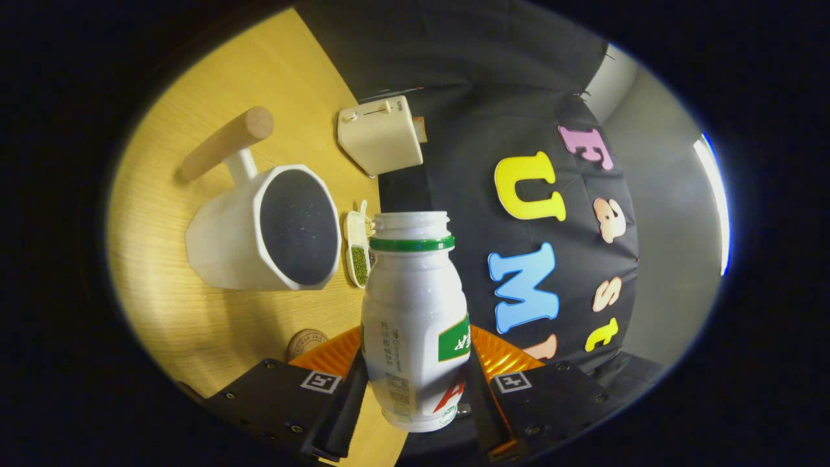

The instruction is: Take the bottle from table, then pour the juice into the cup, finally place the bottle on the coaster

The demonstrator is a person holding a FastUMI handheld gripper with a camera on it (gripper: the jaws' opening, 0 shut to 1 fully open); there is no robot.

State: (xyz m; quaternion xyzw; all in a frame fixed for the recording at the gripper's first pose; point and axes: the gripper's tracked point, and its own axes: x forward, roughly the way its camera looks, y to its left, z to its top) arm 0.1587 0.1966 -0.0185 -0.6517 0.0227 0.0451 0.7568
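Fingers clamped on bottle, one each side of its lower body, both pressing. Bottle is off the table, cap off, mouth open, tipped toward the cup, which stands just beyond it, away from the table's edges. Rig looks rolled well over, so a pour seems underway or close; no juice visible. Coaster sits on the table just ahead of the left finger. Bottle reads as thin glossy plastic: light, slick, will squash if squeezed hard. Low-body grip is sensible; keep pressure moderate. Toaster sits near the far edge.
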